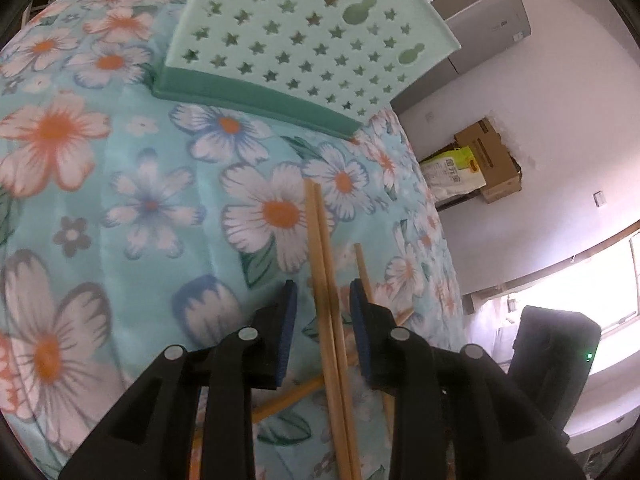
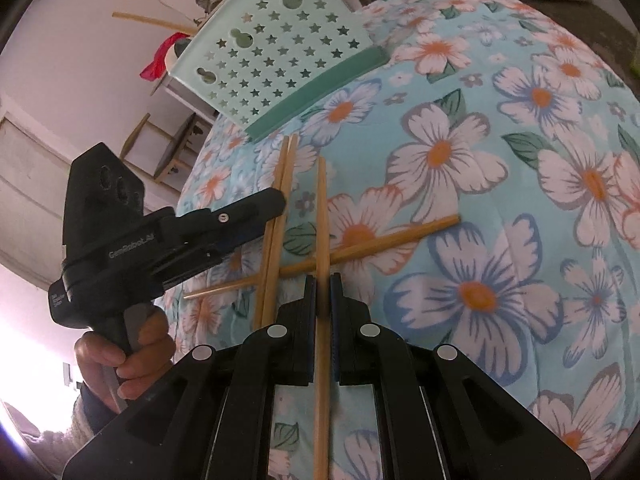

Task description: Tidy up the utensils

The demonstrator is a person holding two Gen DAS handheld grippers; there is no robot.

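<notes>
Surface: a table (image 2: 500, 184) covered with a light blue cloth printed with white and orange flowers.
Holder: a mint green utensil holder (image 1: 304, 36) with star-shaped holes and a darker green base stands at the far edge of the cloth, tilted in both views.
Pair of chopsticks: two wooden chopsticks (image 1: 326, 280) lie side by side on the cloth, pointing toward the holder, in front of it.
Left gripper (image 1: 323, 312): its fingers stand apart on both sides of the pair, and a gap shows on each side, so the pads do not press the wood.
Single chopstick (image 2: 322, 240): it runs straight toward the holder, just beside the pair.
Right gripper (image 2: 322, 304): its fingers are closed on the single chopstick.
Crossing chopstick (image 2: 384, 242): it lies across the cloth, under the pair and the single one.
Hand (image 2: 120, 356): in the right wrist view, a person's hand holds the handle of the left gripper.
</notes>
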